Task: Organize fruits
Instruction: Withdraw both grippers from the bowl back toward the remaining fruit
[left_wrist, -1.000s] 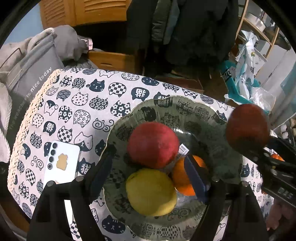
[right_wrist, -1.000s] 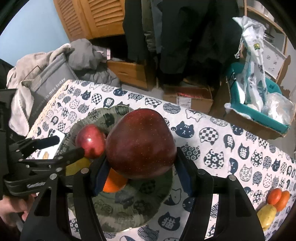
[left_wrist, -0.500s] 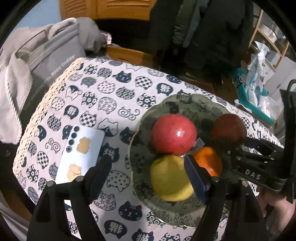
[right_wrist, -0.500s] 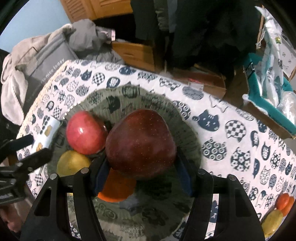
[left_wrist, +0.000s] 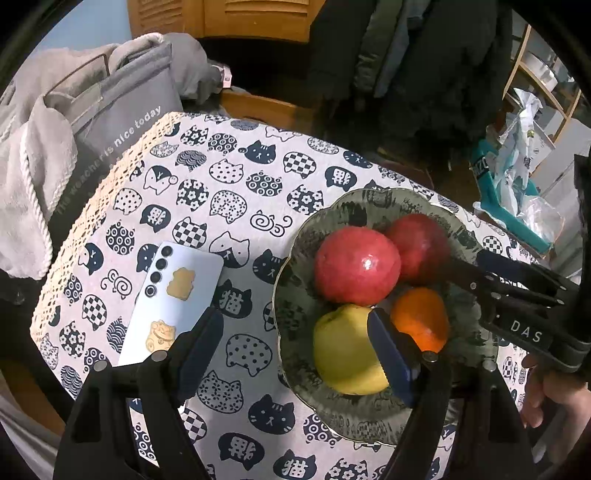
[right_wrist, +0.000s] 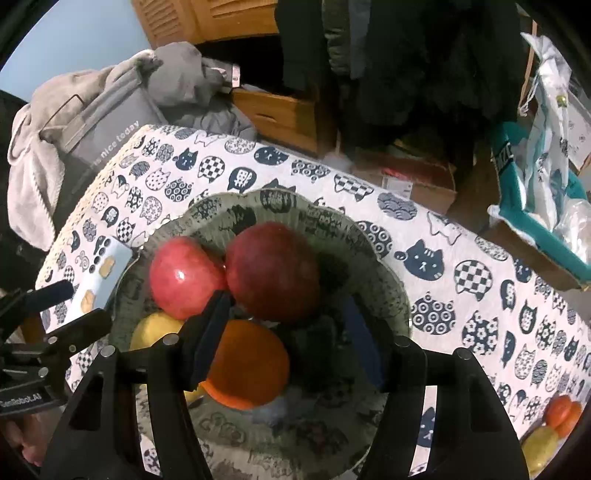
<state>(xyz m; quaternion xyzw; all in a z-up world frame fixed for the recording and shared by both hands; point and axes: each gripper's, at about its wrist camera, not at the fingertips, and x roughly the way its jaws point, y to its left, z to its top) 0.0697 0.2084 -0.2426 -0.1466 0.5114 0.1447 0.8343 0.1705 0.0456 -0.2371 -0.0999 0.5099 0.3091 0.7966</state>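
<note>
A dark green patterned plate (left_wrist: 369, 424) (right_wrist: 369, 258) holds a bright red apple (left_wrist: 356, 266) (right_wrist: 184, 277), a dark red apple (left_wrist: 417, 247) (right_wrist: 273, 273), an orange (left_wrist: 421, 317) (right_wrist: 251, 365) and a yellow fruit (left_wrist: 343, 350) (right_wrist: 147, 332). The dark red apple rests in the plate against the bright one. My right gripper (right_wrist: 286, 301) (left_wrist: 458, 273) stands open just behind it, its right pad clear of the apple. My left gripper (left_wrist: 295, 350) (right_wrist: 88, 302) hangs open and empty over the plate's left rim.
A pale blue phone (left_wrist: 173, 299) (right_wrist: 103, 273) lies on the cat-print tablecloth (left_wrist: 229, 192) left of the plate. More fruit (right_wrist: 557, 417) sits at the table's near right. A grey bag (left_wrist: 122, 122) stands past the left edge, a teal box (right_wrist: 535, 221) at the right.
The dark red apple has come down into the plate and now lies beyond the right fingertips instead of filling the jaws. My left gripper has shifted left, off the fruit toward the phone.
</note>
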